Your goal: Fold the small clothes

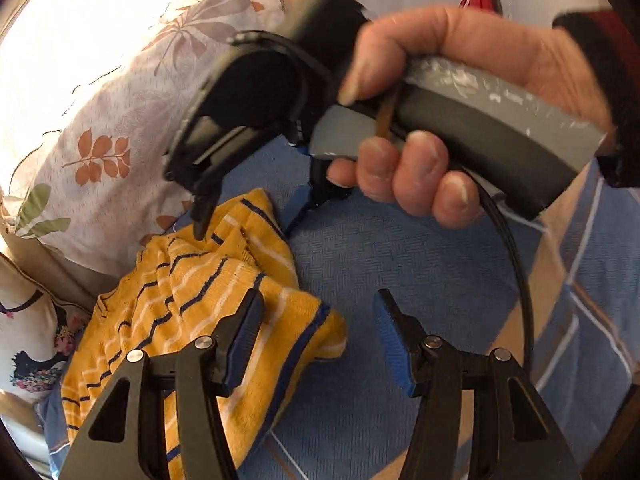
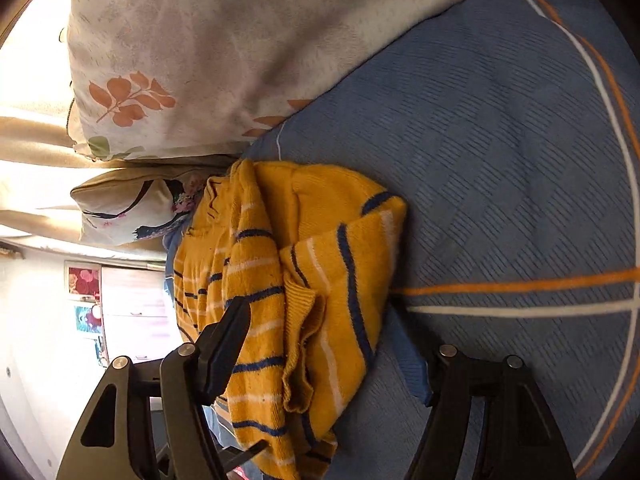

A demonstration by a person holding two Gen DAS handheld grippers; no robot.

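No readable writing or logos anywhere. One yellow striped sweater (image 2: 304,280) lies bunched on the blue bedspread (image 2: 500,160), near 2 pillows: floral pillow (image 2: 208,52) & small cushion (image 2: 120,208). Left gripper (image 1: 320,340) fingers apart, empty; right gripper (image 2: 332,344) apart, w/ sweater between.

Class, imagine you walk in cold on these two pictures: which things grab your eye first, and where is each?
The yellow striped sweater stands out first, lying crumpled on the blue bedspread near the floral pillow. In the left wrist view, the person's right hand fills the upper frame, gripping the right hand-held gripper above the sweater. The left hand-held gripper is open in the foreground.
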